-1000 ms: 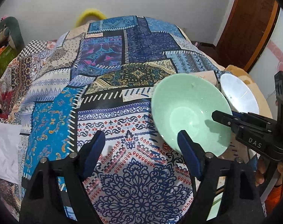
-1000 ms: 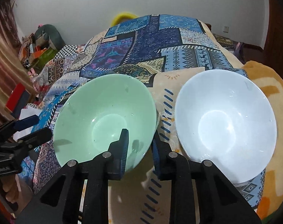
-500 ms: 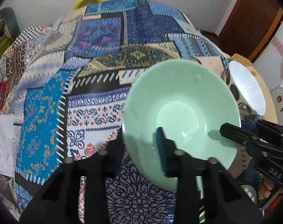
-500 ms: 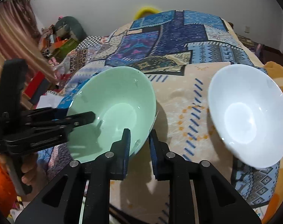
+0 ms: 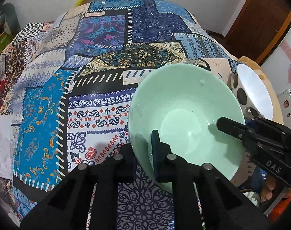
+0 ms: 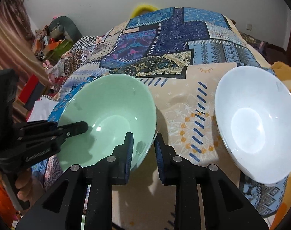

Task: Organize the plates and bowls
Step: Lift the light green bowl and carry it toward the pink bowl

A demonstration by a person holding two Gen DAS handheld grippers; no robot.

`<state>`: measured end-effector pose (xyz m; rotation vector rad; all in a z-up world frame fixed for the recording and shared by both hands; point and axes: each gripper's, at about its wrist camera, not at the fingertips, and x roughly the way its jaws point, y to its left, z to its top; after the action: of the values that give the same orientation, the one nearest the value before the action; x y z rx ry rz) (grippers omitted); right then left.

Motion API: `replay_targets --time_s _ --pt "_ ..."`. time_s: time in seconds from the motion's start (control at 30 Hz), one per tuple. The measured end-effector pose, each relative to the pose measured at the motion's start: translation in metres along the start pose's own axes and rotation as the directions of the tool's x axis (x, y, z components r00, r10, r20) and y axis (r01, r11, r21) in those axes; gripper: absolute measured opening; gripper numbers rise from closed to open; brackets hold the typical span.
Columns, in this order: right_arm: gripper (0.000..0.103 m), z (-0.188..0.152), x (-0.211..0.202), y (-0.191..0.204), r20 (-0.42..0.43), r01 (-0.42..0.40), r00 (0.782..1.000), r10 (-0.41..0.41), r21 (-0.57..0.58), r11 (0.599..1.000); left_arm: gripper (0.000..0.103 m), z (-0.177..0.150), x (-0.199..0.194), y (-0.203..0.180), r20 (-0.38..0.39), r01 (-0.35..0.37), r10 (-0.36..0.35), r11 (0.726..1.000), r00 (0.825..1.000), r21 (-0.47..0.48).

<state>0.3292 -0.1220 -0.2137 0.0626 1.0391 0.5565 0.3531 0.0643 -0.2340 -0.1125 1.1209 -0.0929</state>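
A mint green bowl [image 5: 185, 115] is held tilted above the patterned bedcover. My left gripper [image 5: 143, 149] is shut on its near rim, one finger inside and one outside. My right gripper [image 6: 143, 145] is shut on the bowl's rim [image 6: 110, 115] at another side; it shows at the right of the left wrist view [image 5: 233, 128], and the left gripper shows at the left of the right wrist view [image 6: 72, 128]. A white bowl [image 6: 256, 115] lies tilted on the cover to the right, apart from the green one; it also shows in the left wrist view [image 5: 254, 90].
The patchwork bedcover [image 5: 99, 61] spans the bed. A beige patterned cloth [image 6: 185, 111] lies under both bowls. Clutter and boxes [image 6: 51, 42] stand at the far left by the wall. A wooden door [image 5: 260, 19] is at the far right.
My left gripper has moved right and closed on the green bowl's rim. The right gripper has kept its grip, and the bowl now hangs between both grippers.
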Motion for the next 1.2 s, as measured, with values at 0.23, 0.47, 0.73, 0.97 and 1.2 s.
replay_targets --time_s 0.23,0.47,0.73,0.97,1.2 --pt "0.017 -0.004 -0.008 0.009 0.011 0.026 1.0 -0.026 -0.017 1.0 0.013 -0.002 -0.004 -0.003 -0.005 -0.01 0.01 1.0 1.0 0.002" --pt "0.017 -0.008 -0.029 0.016 0.031 0.029 0.999 -0.029 -0.015 0.999 0.013 -0.013 -0.026 -0.008 0.01 0.0 0.0 1.0 1.0 -0.013" --pt "0.017 -0.021 -0.065 0.035 0.069 0.027 0.997 -0.025 -0.027 0.999 0.013 -0.035 -0.072 -0.018 0.062 -0.001 0.002 1.0 0.998 -0.011" --pt "0.017 -0.035 -0.093 0.055 0.101 0.02 0.995 -0.016 -0.034 0.999 0.013 -0.059 -0.108 -0.022 0.091 0.0 0.002 1.0 0.996 -0.016" --pt "0.017 -0.052 -0.112 0.077 0.12 0.008 0.993 -0.001 -0.056 0.998 0.013 -0.087 -0.14 -0.018 0.118 -0.007 0.011 0.999 0.993 -0.031"
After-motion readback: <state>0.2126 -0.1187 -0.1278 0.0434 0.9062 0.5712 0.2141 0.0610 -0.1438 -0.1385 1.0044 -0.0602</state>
